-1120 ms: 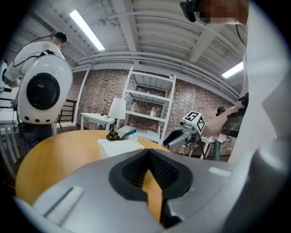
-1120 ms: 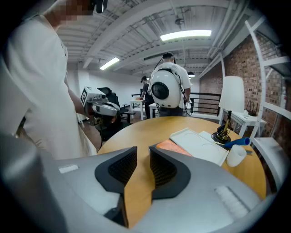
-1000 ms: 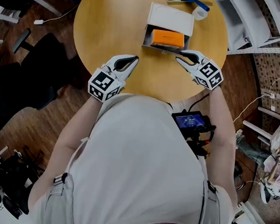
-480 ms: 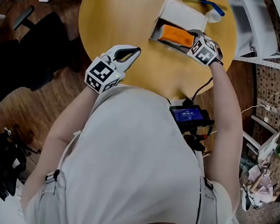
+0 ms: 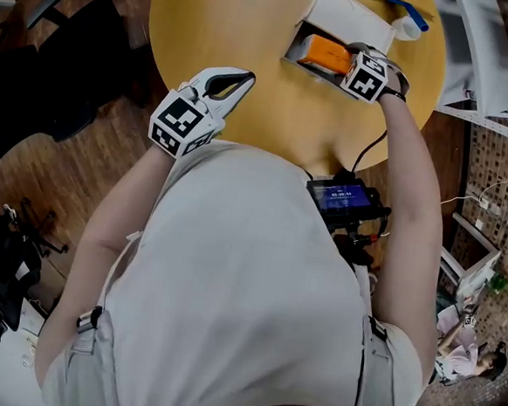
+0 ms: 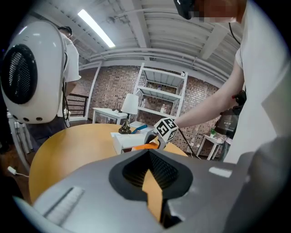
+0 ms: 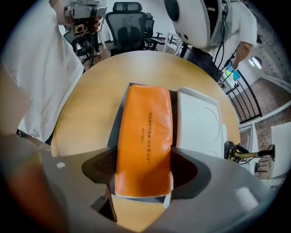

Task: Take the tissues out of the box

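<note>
Hardly shifted at the near left of the round yellow wooden table (image 5: 225, 20), the left gripper (image 5: 244, 76) is kept pressed together on nothing, while the right gripper (image 7: 144, 167) has been carried out and down, its jaws just spread astride the orange film-wrapped tissue pack (image 7: 145, 118) lying in the open white cardboard box (image 7: 200, 123) at the far right. The pack is probably best pinched squarely across its width and lifted straight up, lest the light box be dragged along.

Round wooden table (image 5: 224, 29) fills top of head view; small lit screen (image 5: 342, 196) right of centre; blue item (image 5: 415, 13), possibly a pen, top right. Left gripper view: white shelf unit (image 6: 161, 91) centre, table lamp (image 6: 130, 103) at its left.
</note>
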